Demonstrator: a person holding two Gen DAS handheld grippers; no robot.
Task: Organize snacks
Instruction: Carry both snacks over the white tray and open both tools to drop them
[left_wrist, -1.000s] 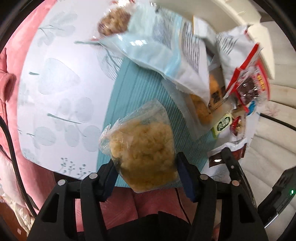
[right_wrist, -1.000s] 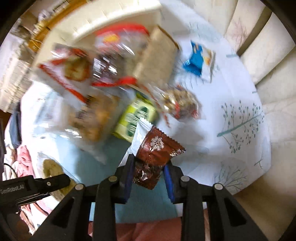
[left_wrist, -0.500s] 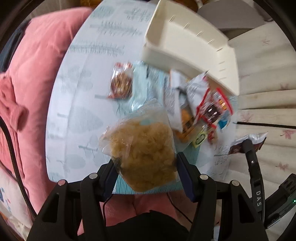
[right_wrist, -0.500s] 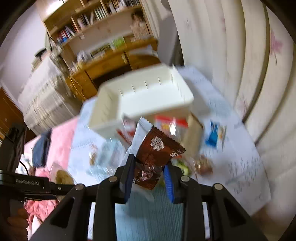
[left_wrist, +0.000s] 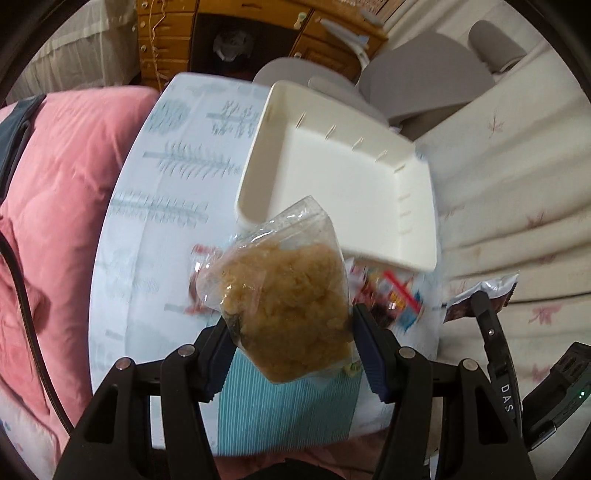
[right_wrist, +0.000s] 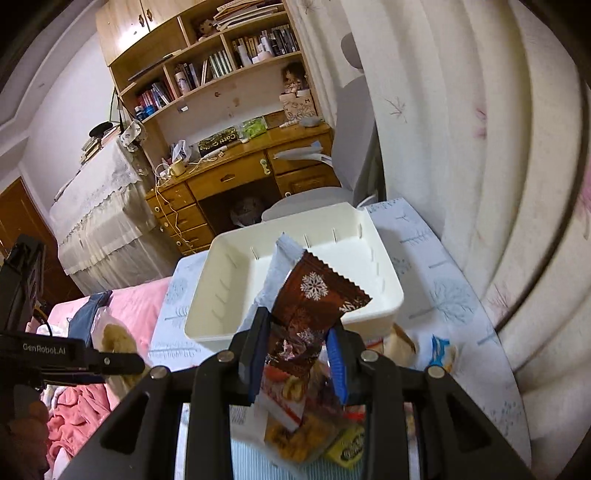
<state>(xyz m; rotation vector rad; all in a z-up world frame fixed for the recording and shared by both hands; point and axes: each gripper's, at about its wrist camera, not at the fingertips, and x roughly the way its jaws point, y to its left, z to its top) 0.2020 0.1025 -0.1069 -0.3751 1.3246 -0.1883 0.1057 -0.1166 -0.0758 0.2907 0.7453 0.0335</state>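
From the left wrist, a clear bag of golden crumbly snack (left_wrist: 291, 314) is pinched by the left tool (left_wrist: 291, 350) above the worktop (left_wrist: 147, 229), before the white bin (left_wrist: 417, 221).

From the right wrist, a brown snowflake wrapper (right_wrist: 310, 306) is clamped by the right tool (right_wrist: 297, 360) over the bin's near rim.

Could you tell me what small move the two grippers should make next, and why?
Probably carry both forward over the white bin and let go. The left gripper is shut on a clear bag of crumbly snack, the right gripper on a brown wrapper, and the bin looks empty.
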